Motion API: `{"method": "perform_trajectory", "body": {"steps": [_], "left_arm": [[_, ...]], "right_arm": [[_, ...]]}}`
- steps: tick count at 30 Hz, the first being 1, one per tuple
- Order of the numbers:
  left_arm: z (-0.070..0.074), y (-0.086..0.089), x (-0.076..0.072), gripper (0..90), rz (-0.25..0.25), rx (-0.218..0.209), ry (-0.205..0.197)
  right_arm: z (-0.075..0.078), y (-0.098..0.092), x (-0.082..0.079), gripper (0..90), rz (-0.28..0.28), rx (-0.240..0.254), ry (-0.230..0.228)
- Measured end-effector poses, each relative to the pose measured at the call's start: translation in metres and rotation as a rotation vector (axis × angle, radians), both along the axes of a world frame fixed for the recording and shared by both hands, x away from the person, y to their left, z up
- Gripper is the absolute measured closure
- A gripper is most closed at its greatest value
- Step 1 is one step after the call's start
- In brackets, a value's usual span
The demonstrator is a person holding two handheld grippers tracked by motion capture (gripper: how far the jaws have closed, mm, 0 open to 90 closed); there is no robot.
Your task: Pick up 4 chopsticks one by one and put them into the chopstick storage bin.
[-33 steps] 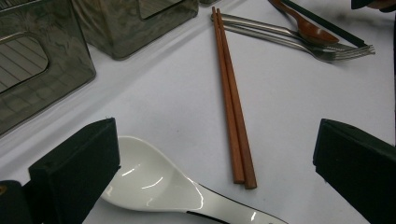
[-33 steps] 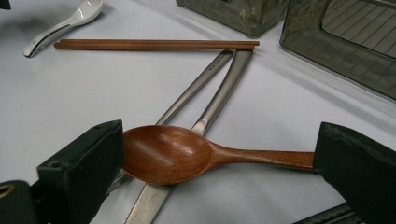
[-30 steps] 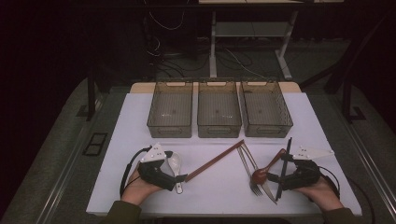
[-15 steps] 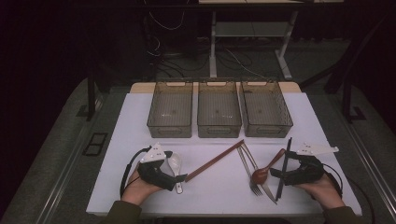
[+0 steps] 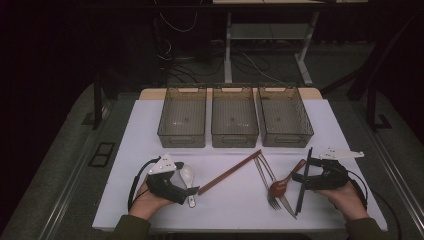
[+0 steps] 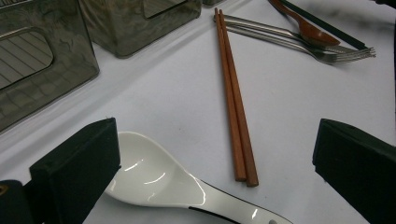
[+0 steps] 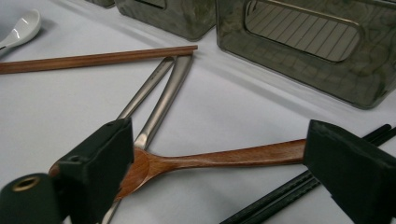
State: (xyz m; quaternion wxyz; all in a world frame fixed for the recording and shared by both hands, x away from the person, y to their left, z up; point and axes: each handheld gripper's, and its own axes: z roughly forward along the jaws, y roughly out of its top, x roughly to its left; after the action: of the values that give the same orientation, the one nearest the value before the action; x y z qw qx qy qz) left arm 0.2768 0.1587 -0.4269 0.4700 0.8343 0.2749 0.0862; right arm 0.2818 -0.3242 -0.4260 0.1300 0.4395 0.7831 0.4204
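My left gripper [image 5: 183, 183] [image 6: 215, 149] rests near the table's front left, open, with a white ceramic spoon [image 5: 187, 176] [image 6: 163, 179] lying between its jaws beside the left one. A pair of brown chopsticks [image 5: 230, 171] [image 6: 235, 102] lies just to its right. At the front right my right gripper [image 5: 300, 180] [image 7: 219, 144] is open, its jaws on either side of the handle of a wooden spoon [image 5: 284, 183] [image 7: 210, 159]. The spoon's bowl lies over a steel fork and knife [image 5: 267, 179] [image 7: 161, 100]. Black chopsticks [image 5: 304, 182] [image 7: 280, 196] lie beside the spoon.
Three see-through bins [image 5: 182, 117] [image 5: 234, 116] [image 5: 284, 116] stand in a row along the back of the white table [image 5: 125, 150]. The nearest bin wall [image 7: 303, 44] is just beyond the right gripper. Cables trail from both grippers toward the front edge.
The right gripper has shifted slightly forward, away from the front edge, over the wooden spoon. The left gripper and the cutlery have stayed where they were.
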Motion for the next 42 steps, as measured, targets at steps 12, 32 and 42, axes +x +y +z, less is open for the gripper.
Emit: {"method": "perform_trajectory", "body": {"steps": [12,32,42], "left_arm": [[0.0,-0.001,0.0,0.8,0.002,-0.003,0.003],[0.0,-0.002,-0.001,2.5,0.018,-0.001,-0.009],[-0.001,-0.001,-0.002,2.7,0.018,0.002,-0.004]], "right_arm": [[0.002,-0.012,0.013,17.4,-0.077,0.005,0.022],[-0.004,-0.038,0.058,46.8,-0.236,-0.065,0.079],[-0.017,-0.039,0.08,57.1,-0.26,-0.108,0.133]]}}
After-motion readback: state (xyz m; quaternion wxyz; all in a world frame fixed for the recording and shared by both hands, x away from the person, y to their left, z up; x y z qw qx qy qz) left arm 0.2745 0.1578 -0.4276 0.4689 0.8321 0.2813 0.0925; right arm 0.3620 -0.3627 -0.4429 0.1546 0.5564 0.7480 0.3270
